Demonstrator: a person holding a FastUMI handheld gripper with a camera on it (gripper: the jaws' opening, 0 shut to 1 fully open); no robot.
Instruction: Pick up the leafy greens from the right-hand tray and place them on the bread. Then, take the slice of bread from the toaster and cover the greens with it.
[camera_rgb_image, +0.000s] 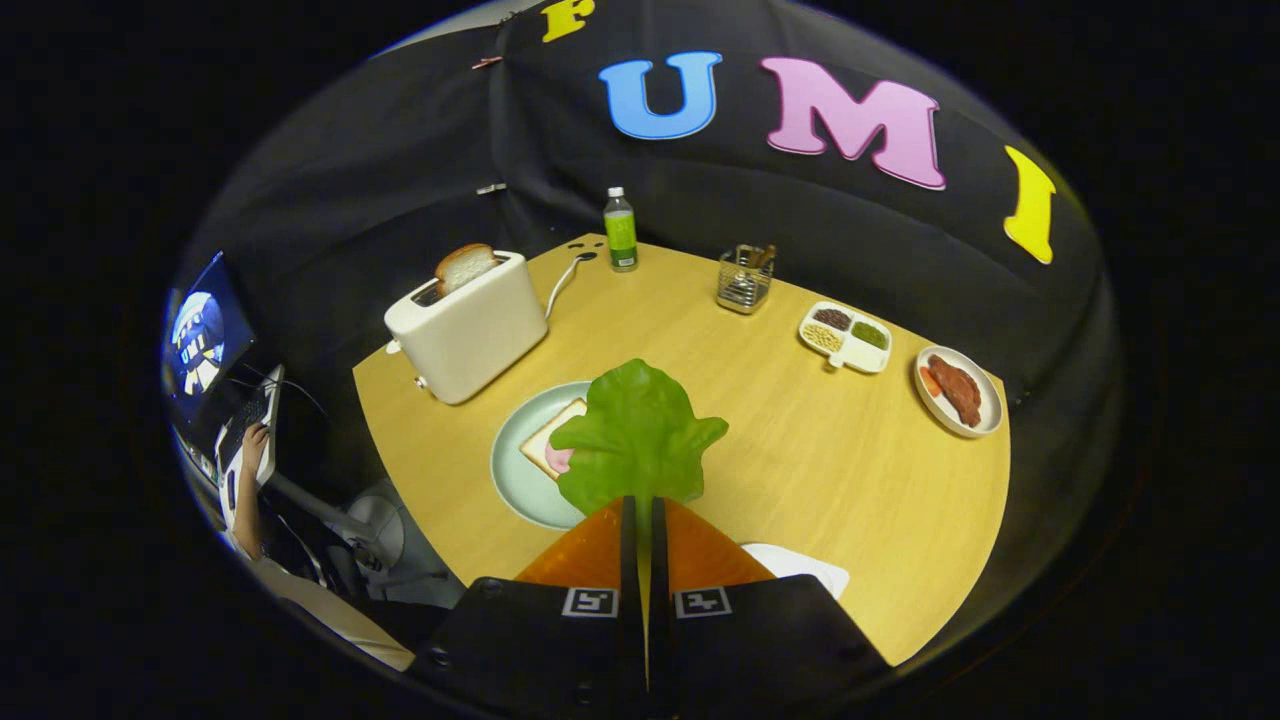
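Tongs (641, 505) pinching leafy greens (636, 435) by stem | hovering over bread (556, 441) on plate (516, 478) (leaf hanging free for laying flat) | toaster (468, 330) slice (465, 266) untouched

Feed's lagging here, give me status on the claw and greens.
Claw shut on leafy greens, carried above plate. Bread just beyond. Nothing in the way.

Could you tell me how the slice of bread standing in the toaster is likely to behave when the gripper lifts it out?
The bread slice looks light and squashable. It stands well clear of the toaster, so it should lift freely.
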